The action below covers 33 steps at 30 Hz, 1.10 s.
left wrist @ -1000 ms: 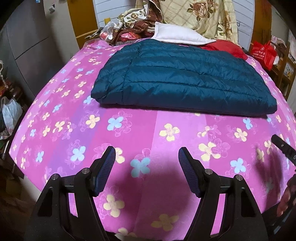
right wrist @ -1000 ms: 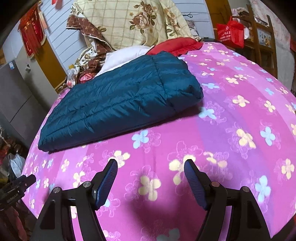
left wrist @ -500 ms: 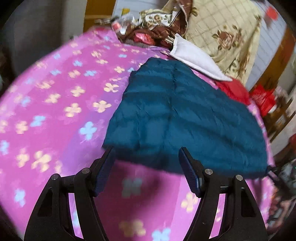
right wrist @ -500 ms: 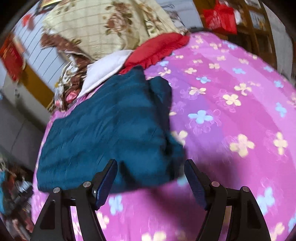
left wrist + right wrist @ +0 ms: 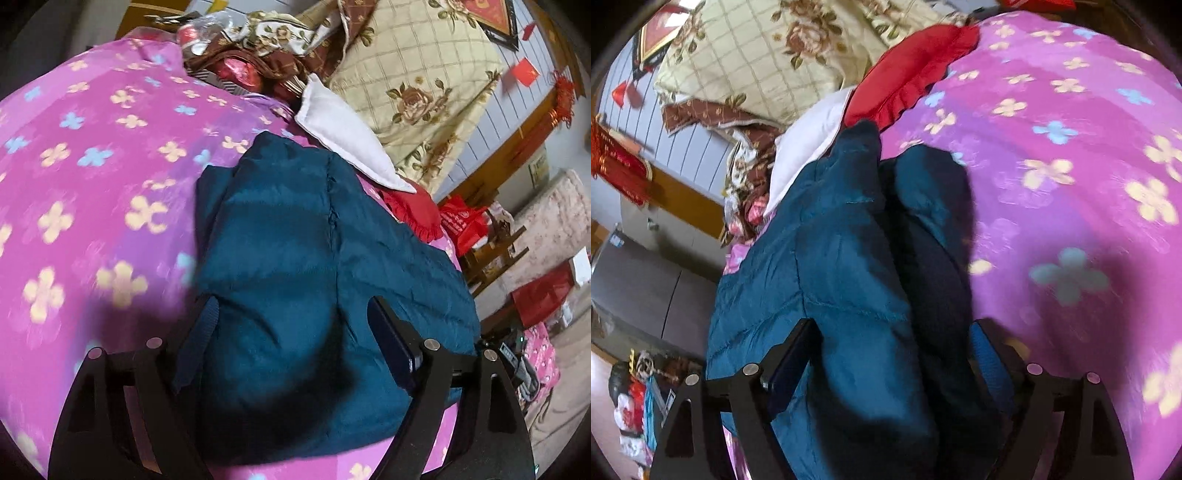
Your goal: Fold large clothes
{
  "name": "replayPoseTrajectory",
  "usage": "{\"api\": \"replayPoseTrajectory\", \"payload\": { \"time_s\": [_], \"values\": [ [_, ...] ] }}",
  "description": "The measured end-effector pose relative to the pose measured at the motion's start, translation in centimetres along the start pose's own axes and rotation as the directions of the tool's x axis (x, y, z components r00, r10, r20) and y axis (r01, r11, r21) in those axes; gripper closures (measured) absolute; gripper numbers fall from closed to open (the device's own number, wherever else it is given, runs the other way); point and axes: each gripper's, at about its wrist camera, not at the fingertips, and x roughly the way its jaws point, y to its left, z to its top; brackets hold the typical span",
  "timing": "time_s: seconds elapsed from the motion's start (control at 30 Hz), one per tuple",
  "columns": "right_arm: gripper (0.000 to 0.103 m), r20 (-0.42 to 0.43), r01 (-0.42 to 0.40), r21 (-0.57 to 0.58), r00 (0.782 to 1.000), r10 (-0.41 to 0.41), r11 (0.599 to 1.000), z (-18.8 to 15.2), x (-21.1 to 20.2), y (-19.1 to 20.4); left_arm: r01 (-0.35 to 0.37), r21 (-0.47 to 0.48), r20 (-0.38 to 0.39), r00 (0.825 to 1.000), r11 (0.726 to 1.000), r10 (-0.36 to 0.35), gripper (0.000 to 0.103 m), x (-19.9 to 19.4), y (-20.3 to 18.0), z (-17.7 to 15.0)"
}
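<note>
A folded dark teal quilted jacket [image 5: 295, 229] lies on the pink flowered bedspread [image 5: 92, 155]. My left gripper [image 5: 295, 325] hovers over the jacket's near left end, its jaws opening wide, with the padded cloth between the fingers and no pad pressing on it. In the right wrist view the same jacket [image 5: 827, 251] runs away from me, with its layered right edge showing. My right gripper [image 5: 890, 343] stands over that end with its jaws opening, cloth between them and no grip visible.
A white pillow [image 5: 343, 136], a red ruffled cushion [image 5: 908, 74] and a beige rose-patterned quilt [image 5: 417, 85] pile up at the head of the bed. A red bag [image 5: 465, 225] and wooden furniture stand beside the bed. Grey cabinets [image 5: 650, 288] lie past the other side.
Both grippers have swung from the bare bedspread in front of the jacket out to its two ends and rolled. Their jaws stand wider. The jacket has not moved.
</note>
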Motion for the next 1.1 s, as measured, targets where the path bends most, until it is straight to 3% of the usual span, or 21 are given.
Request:
{"api": "replayPoseTrajectory", "payload": {
  "time_s": [0.13,0.2,0.3,0.37,0.43,0.47,0.5,0.57,0.63,0.77,0.97,1.1],
  "values": [
    [0.010,-0.056,0.008,-0.066,0.998,-0.012,0.998,1.1,1.7,1.1,0.011,-0.012,-0.033,0.999,1.000,-0.011,0.016,1.9,1.8,1.2],
    [0.004,-0.102,-0.006,-0.084,0.995,-0.003,0.996,1.5,3.0,1.5,0.085,-0.050,-0.094,0.992,0.995,-0.089,0.015,3.3,2.6,1.4],
    [0.000,-0.126,-0.007,-0.113,0.992,-0.007,0.994,1.8,4.2,2.1,0.120,-0.071,-0.138,0.982,0.990,-0.129,0.002,4.7,2.6,1.1],
    [0.000,-0.126,0.004,-0.133,0.992,-0.021,0.991,1.9,4.9,2.7,0.086,-0.045,-0.152,0.984,0.995,-0.092,0.001,5.2,1.6,0.6],
    [0.001,-0.113,0.009,-0.127,0.993,-0.023,0.992,2.0,5.3,2.9,-0.009,0.036,-0.162,0.987,0.999,0.014,0.002,5.6,-0.5,0.0],
    [0.005,-0.102,0.004,-0.099,0.995,-0.015,0.995,1.9,5.3,2.8,-0.061,0.071,-0.169,0.983,0.996,0.073,0.014,5.7,-1.6,-0.2],
    [0.017,-0.099,-0.006,-0.083,0.995,-0.002,0.997,1.8,5.3,2.8,-0.080,0.075,-0.168,0.982,0.994,0.091,0.022,5.5,-2.1,-0.2],
    [0.041,-0.092,-0.026,-0.060,0.996,0.021,0.998,1.6,4.7,3.0,-0.091,0.068,-0.153,0.983,0.994,0.100,0.058,4.4,-3.1,0.0],
    [0.054,-0.090,-0.032,-0.076,0.996,0.025,0.997,1.5,3.7,3.9,-0.077,0.044,-0.147,0.986,0.996,0.083,0.071,2.9,-3.6,0.1],
    [0.065,-0.084,-0.060,-0.090,0.995,0.052,0.994,0.8,1.3,5.2,-0.067,0.024,-0.144,0.987,0.997,0.070,0.075,0.2,-4.5,-1.2],
    [0.066,-0.100,-0.080,-0.120,0.993,0.068,0.990,-1.6,-1.6,5.6,-0.102,0.046,-0.147,0.983,0.994,0.108,0.075,-2.5,-5.7,-3.7],
    [0.066,-0.099,-0.066,-0.121,0.994,0.054,0.990,-2.7,-1.8,4.7,-0.144,0.080,-0.137,0.979,0.986,0.154,0.074,-2.2,-6.1,-4.9]
  ]
}}
